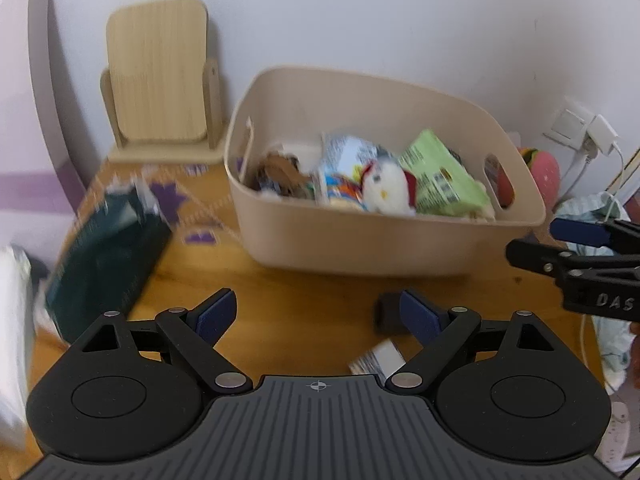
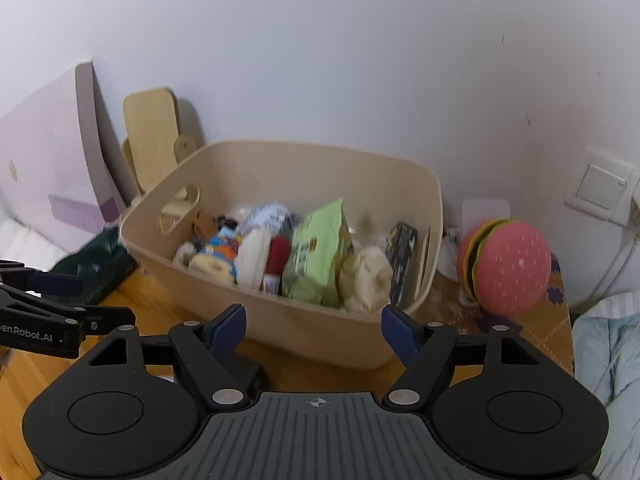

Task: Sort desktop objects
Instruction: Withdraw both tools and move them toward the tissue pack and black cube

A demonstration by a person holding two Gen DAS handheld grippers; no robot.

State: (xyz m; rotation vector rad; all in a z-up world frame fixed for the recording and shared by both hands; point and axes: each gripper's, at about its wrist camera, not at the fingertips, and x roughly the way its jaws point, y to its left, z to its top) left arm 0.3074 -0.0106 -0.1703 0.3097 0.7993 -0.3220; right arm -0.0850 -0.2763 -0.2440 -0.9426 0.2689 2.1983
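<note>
Both grippers, left gripper (image 1: 316, 316) and right gripper (image 2: 314, 326), hover wide open and empty before the beige bin (image 1: 360, 240), so the left should drop squarely over the small dark block (image 1: 388, 314) beside it, while only the right view shows the burger toy (image 2: 508, 266)

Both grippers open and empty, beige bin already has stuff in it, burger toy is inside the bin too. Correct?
Not quite. The burger toy is not in the beige bin; it sits on the table outside it, by the wall, as the right wrist view shows. The rest holds: left gripper and right gripper are open and empty, and the bin already holds items such as a green packet.
</note>
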